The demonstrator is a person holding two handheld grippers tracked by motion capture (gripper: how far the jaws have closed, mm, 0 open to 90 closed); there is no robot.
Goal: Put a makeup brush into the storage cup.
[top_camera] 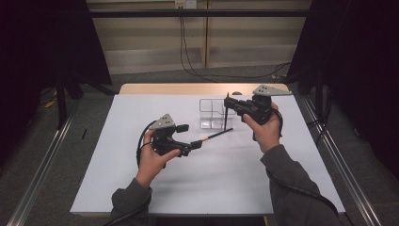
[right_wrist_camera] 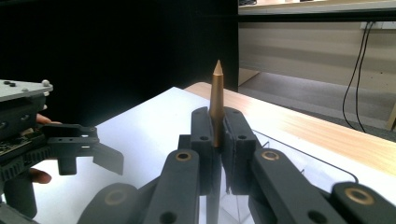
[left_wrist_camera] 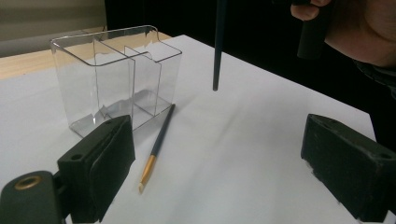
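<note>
Two black jaws of the left hand-held gripper (left_wrist_camera: 219, 163) stand wide apart with nothing between them, just above the white table (left_wrist_camera: 243, 140). Ahead of them a dark paintbrush (left_wrist_camera: 158, 145) lies flat on the table (gold ferrule and pale tip toward the jaws), its far end just beside the front wall of a clear divided organizer (left_wrist_camera: 112, 74). Farther off, the right hand-held gripper (right_wrist_camera: 217, 154) is clamped on a second brush (right_wrist_camera: 216, 100), held upright: its gold pointed end rises above the pressed jaws, and its dark handle (left_wrist_camera: 218, 46) hangs down, ending in the air just above the table, near the organizer's right side. Seen from the high view, the organizer (top_camera: 211, 113) stands between the two grippers, toward the far edge.
</note>
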